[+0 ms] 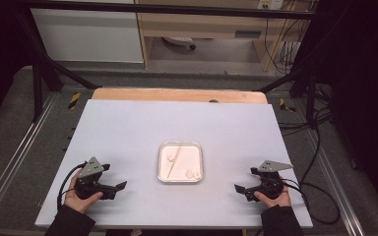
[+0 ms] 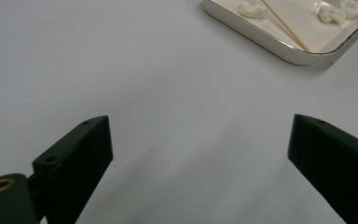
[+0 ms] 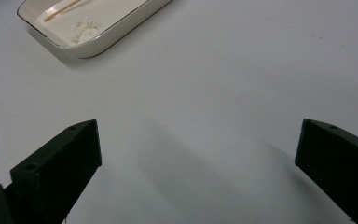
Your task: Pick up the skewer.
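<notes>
High view: we hold both the left hand-held gripper point(image 1: 120, 189) and the right hand-held gripper point(image 1: 240, 191) wide open, empty. A thin, light, likely brittle wooden skewer point(image 1: 175, 158) lies across the tray point(image 1: 160, 173) mid-tabletop point(image 1: 128, 128); we judge a mid-shaft pinch best.

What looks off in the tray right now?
Nothing spilled or broken. The stick lies slantwise across the tray, one end propped on the far rim, beside a white lump; more lumps sit near the opposite corner. Both claws, left and right, rest open on the table, apart from the tray.
</notes>
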The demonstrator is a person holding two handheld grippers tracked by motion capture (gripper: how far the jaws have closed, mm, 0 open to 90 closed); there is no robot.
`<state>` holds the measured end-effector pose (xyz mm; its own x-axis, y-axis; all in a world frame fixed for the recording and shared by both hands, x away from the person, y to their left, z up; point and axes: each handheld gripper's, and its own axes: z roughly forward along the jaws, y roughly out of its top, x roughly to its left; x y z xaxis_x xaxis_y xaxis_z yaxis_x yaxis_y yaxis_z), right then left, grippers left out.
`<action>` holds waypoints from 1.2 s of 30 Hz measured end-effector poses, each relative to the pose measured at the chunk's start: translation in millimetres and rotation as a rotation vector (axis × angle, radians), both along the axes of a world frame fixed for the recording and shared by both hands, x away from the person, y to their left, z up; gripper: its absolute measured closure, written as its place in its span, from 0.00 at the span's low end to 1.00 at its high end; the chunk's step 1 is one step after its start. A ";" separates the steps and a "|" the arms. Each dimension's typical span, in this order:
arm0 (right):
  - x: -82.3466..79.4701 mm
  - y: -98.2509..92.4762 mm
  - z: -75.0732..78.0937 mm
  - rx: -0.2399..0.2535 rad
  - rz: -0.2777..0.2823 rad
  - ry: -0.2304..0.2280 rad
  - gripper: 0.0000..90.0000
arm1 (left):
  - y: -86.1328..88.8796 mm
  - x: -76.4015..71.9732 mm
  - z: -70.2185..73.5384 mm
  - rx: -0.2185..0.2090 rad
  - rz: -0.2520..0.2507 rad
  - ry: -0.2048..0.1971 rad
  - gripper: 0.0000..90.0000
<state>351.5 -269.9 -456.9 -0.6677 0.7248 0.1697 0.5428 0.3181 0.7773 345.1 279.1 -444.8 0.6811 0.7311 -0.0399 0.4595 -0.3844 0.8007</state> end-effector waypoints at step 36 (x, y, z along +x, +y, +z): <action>0.9 1.0 -0.5 -0.008 0.015 0.000 0.01 | -22.2 3.4 4.9 0.035 0.004 0.019 0.08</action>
